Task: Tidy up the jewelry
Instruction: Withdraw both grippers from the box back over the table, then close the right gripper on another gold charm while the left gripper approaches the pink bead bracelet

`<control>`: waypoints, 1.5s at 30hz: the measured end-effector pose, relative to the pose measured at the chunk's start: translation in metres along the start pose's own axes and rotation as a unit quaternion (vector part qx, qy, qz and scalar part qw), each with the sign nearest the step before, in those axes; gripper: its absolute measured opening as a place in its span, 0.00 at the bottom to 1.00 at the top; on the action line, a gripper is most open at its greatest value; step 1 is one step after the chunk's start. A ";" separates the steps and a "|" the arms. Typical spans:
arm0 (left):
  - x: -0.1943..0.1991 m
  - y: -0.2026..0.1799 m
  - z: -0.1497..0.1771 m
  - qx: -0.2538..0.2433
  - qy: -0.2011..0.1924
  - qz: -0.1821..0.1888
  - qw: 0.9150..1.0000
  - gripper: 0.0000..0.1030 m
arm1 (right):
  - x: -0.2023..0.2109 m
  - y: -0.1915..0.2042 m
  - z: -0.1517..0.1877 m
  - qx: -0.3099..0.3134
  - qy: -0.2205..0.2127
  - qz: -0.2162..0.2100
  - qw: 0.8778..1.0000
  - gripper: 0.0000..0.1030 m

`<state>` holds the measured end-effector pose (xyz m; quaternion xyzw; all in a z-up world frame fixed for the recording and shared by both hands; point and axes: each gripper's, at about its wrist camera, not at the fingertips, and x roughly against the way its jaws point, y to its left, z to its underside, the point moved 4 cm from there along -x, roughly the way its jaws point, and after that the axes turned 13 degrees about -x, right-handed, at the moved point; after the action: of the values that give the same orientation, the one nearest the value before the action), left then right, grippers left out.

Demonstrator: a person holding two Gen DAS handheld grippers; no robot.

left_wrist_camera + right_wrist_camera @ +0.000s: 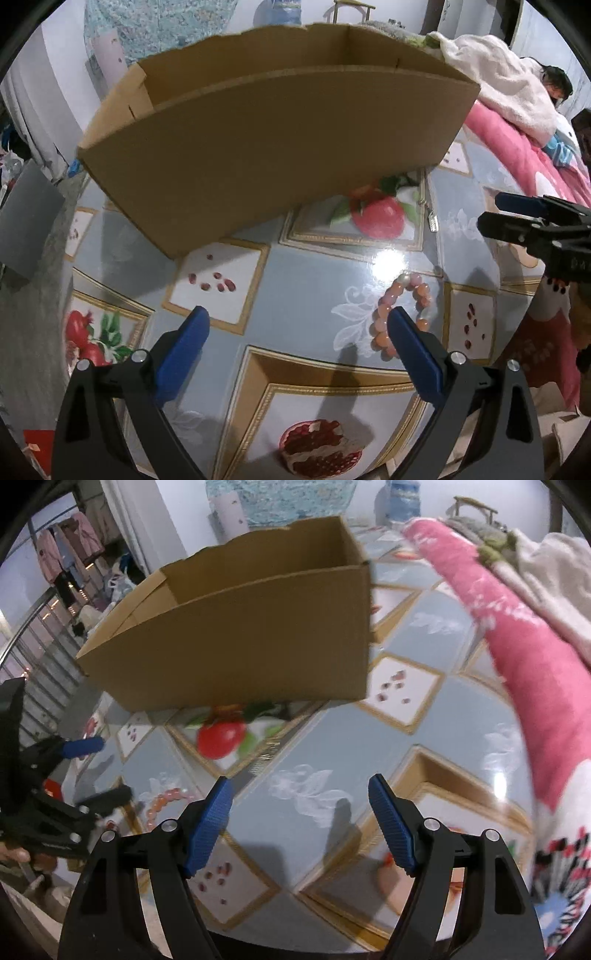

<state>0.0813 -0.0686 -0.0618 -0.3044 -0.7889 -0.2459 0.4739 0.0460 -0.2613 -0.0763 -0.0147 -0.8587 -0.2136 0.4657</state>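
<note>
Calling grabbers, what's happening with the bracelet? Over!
Left gripper open, right gripper open, both holding nothing. Bracelet on table beside left gripper's finger. Box behind, nothing blocking.

Left gripper (pixel 297 317): matte black frame, two long angled arms with triangular cut-outs, round silver screws at the joints. Its fingers (pixel 177 354) wear bright blue pads, smooth-looking here. Right gripper (pixel 300 788): same black build, same silver screw heads, and its blue pads (pixel 393 829) show a fine ribbed texture. At the left gripper's handle, a sliver of bare skin, fingers (pixel 16 854) wrapped round it.
</note>
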 end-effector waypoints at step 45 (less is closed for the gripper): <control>-0.033 0.029 0.001 0.029 0.027 -0.014 0.999 0.94 | -0.033 0.021 -0.009 0.045 0.004 0.029 0.999 0.06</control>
<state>0.1137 -0.0560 -0.0886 -0.2722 -0.7869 -0.2377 0.5002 0.0765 -0.2399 -0.0915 -0.0173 -0.8650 -0.1610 0.4749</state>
